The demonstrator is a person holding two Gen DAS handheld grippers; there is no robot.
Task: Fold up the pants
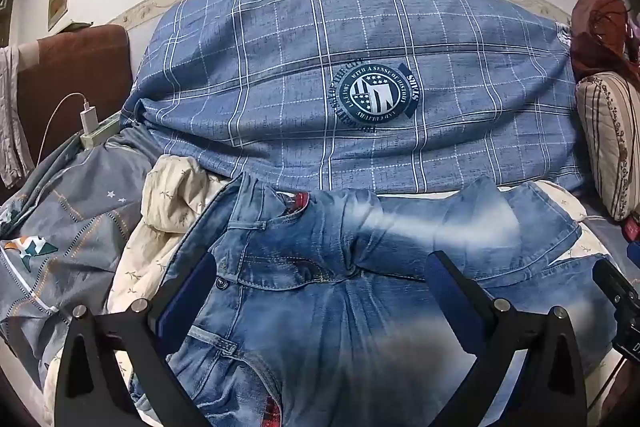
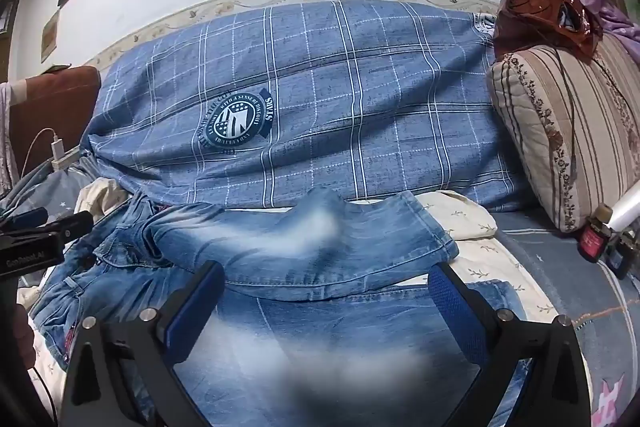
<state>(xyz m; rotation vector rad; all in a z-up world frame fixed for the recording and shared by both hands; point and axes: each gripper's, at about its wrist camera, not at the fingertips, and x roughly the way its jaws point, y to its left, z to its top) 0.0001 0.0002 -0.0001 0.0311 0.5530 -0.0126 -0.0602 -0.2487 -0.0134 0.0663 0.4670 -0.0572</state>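
Observation:
Faded blue jeans (image 1: 328, 299) lie on the bed, waistband with button and pockets at the left, legs running right. One leg is folded back over the other, its hem at the right (image 2: 424, 227). My left gripper (image 1: 320, 279) is open above the waist and crotch area, fingers apart and holding nothing. My right gripper (image 2: 328, 291) is open above the legs (image 2: 320, 339), near the folded leg's lower seam, holding nothing. The left gripper's body shows at the left edge of the right wrist view (image 2: 44, 235); the right gripper's body shows at the right edge of the left wrist view (image 1: 616, 291).
A blue plaid duvet (image 1: 320, 75) is piled behind the jeans against the wall. A cream quilt (image 1: 172, 195) and grey star-print bedding (image 1: 72, 211) lie left. A striped pillow (image 2: 560, 131) with a brown bag (image 2: 540, 7) stands right. Small bottles (image 2: 600, 239) sit beside it. A charger and power strip (image 1: 92, 127) are far left.

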